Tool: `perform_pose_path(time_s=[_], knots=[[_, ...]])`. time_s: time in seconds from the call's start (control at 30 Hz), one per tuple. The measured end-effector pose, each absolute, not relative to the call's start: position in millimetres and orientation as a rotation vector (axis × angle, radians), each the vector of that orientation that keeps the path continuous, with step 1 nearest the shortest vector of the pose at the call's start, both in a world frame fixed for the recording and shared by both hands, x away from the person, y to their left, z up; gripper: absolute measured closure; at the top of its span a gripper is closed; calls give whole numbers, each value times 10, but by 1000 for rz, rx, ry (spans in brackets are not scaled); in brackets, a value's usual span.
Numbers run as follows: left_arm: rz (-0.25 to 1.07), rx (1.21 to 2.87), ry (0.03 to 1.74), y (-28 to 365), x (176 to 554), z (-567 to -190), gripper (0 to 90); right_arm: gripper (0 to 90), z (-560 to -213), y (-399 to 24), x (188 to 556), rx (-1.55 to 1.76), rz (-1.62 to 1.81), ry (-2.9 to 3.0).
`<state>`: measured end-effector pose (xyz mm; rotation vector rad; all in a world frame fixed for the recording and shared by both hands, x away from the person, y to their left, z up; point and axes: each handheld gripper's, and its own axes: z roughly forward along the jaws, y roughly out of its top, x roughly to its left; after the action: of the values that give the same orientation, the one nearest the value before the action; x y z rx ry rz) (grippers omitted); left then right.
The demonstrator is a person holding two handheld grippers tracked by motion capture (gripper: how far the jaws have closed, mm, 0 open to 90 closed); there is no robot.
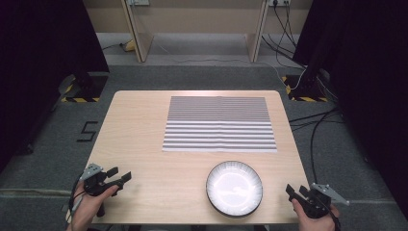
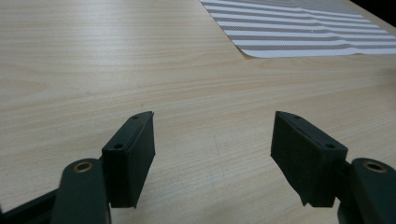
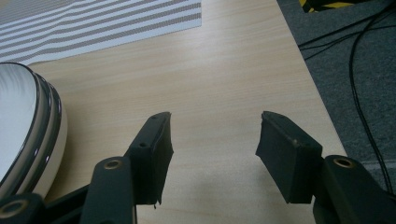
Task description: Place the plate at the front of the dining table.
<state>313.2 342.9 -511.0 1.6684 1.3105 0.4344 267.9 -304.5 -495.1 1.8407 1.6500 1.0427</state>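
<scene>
My left gripper (image 1: 120,176) sits at the near left of the pale wood-grain table (image 1: 139,139), jaws wide, nothing between the matte black pads. My right gripper (image 1: 294,190) is at the near right edge, jaws likewise wide and empty. The round glossy plate (image 1: 234,188), white with a dark banded rim, lies near centre-right, just left of my right gripper. A flat rectangular grey-and-white striped mat (image 1: 219,124) lies farther off.
</scene>
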Motion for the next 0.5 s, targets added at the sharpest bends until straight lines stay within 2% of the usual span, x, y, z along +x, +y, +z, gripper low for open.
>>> perform_pose_path(time_s=[0.5], knots=[[374,1716,1230,3155,3145,-5031,338,503,-4842,-2823,2686,1822,1045,1766]])
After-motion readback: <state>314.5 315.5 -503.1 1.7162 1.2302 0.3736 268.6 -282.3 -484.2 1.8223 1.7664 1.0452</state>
